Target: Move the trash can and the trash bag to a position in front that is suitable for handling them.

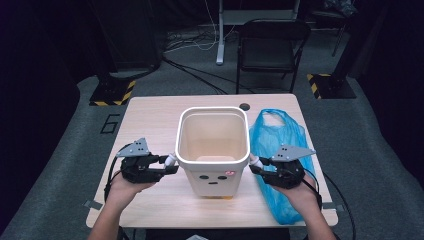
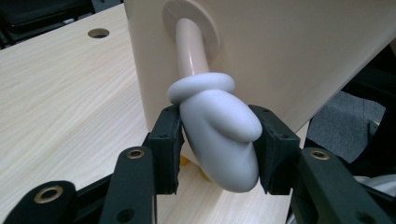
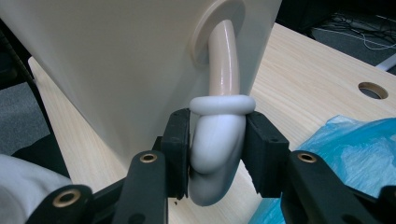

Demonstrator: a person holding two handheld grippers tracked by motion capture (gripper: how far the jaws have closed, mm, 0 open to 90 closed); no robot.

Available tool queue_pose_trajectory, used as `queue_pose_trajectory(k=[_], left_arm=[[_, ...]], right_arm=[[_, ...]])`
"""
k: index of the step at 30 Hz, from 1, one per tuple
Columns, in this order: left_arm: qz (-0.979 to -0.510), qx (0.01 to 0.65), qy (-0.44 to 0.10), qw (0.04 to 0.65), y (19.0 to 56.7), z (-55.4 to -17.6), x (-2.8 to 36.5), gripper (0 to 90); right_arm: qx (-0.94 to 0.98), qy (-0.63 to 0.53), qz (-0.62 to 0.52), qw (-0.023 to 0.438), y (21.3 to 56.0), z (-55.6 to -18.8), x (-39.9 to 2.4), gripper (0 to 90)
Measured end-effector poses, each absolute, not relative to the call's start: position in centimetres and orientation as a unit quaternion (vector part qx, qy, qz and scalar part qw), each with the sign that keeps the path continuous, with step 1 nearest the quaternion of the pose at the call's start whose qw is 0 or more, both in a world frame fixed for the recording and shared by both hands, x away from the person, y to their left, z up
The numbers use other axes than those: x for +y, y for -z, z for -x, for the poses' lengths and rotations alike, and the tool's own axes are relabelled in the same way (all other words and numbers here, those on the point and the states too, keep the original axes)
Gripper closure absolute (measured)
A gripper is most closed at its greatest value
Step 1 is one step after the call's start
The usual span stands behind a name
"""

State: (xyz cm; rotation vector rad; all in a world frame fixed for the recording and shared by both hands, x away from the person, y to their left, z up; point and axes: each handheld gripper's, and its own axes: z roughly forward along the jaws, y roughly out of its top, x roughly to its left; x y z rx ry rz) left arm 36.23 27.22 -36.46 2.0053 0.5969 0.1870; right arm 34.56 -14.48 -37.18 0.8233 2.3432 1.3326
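Bin (image 1: 213, 150), cream, open-topped, mid-surface (image 1: 150, 115), blue bag (image 1: 280, 150) beside it; left gripper (image 2: 217, 140) jaws clamped on its left mitten (image 2: 219, 140), right gripper (image 3: 217, 149) jaws on right mitten (image 3: 215, 154); step judged: two-handed hold; next: an even, level lift.

This looks like a lab or recording studio: dark curtained walls, grey carpet floor (image 1: 60, 165), loose cables (image 1: 200, 42), stand bases with yellow-black hazard tape (image 1: 112, 92), a folding chair (image 1: 270, 47) far behind the wooden table (image 1: 150, 115).
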Motion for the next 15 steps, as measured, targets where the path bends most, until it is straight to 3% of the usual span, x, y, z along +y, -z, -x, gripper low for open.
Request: queue_pose_trajectory(k=[15], left_arm=[[-0.822, 0.228, -0.093, 0.513, 34.9, -35.2, 28.6, 35.6]], right_arm=[[0.826, -0.46, -0.283, 0.16, 36.1, -33.7, -14.9, 49.4]])
